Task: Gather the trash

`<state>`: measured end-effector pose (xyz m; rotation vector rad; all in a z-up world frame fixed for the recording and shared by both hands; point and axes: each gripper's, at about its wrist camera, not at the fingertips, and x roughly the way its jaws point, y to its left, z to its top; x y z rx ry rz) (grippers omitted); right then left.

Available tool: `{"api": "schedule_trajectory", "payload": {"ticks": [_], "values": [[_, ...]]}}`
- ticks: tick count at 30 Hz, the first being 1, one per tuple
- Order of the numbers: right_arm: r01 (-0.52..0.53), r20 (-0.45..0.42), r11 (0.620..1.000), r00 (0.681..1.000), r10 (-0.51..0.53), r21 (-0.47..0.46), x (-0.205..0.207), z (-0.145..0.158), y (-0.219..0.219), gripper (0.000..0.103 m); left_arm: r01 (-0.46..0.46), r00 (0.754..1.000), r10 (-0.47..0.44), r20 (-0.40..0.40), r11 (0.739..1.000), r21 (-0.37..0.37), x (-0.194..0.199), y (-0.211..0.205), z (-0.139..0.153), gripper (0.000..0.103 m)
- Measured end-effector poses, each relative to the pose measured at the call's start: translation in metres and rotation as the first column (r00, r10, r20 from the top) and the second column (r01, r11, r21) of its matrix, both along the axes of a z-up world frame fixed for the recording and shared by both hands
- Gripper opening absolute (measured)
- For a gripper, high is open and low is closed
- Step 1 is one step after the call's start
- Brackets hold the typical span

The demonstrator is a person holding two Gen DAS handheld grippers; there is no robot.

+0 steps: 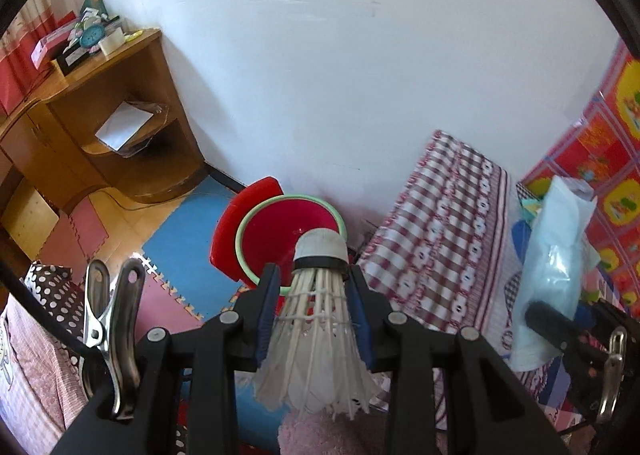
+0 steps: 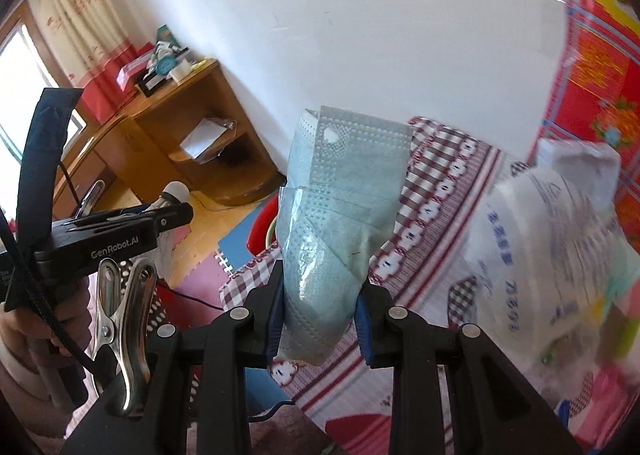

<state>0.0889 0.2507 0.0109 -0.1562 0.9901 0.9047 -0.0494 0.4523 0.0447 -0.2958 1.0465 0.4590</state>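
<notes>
bedroom: left gripper [image 1: 316,295] clamps shuttlecock [image 1: 318,319], right gripper [image 2: 320,315] mask [image 2: 336,211].

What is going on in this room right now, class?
A person is collecting trash with two handheld grippers. The left gripper is shut on a worn shuttlecock, above a red basin on the floor. The right gripper is shut on a crumpled blue face mask, over the checked bedding.
</notes>
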Motion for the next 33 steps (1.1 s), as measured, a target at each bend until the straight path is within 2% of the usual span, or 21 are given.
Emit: {"api": "schedule_trajectory", "payload": {"ticks": [4, 14, 19, 25, 33], "values": [[-0.015, 0.006, 1.000, 1.000, 0.015, -0.014, -0.001, 0.001, 0.021, 0.031, -0.009, 1.000, 0.009, 0.004, 1.000, -0.028, 0.002, 0.026, -0.010, 0.036], [-0.002, 0.003, 1.000, 1.000, 0.002, -0.031, -0.001, -0.008, 0.081, 0.031, 0.030, 0.999, -0.032, -0.026, 0.996, -0.082, 0.017, 0.087, -0.044, 0.035], [0.015, -0.035, 0.999, 0.999, -0.016, -0.038, 0.008, -0.019, 0.112, 0.031, 0.024, 0.999, -0.026, -0.027, 0.995, -0.094, 0.019, 0.115, -0.052, 0.035], [-0.005, -0.040, 0.999, 0.999, 0.003, -0.049, 0.014, -0.030, 0.157, 0.031, 0.015, 0.999, -0.018, -0.030, 0.995, -0.095, 0.018, 0.144, -0.057, 0.035], [-0.024, -0.073, 0.995, 0.997, 0.017, -0.097, 0.029, -0.061, 0.207, 0.031, -0.001, 0.999, -0.004, -0.044, 0.995, -0.103, 0.019, 0.163, -0.071, 0.035]]}}
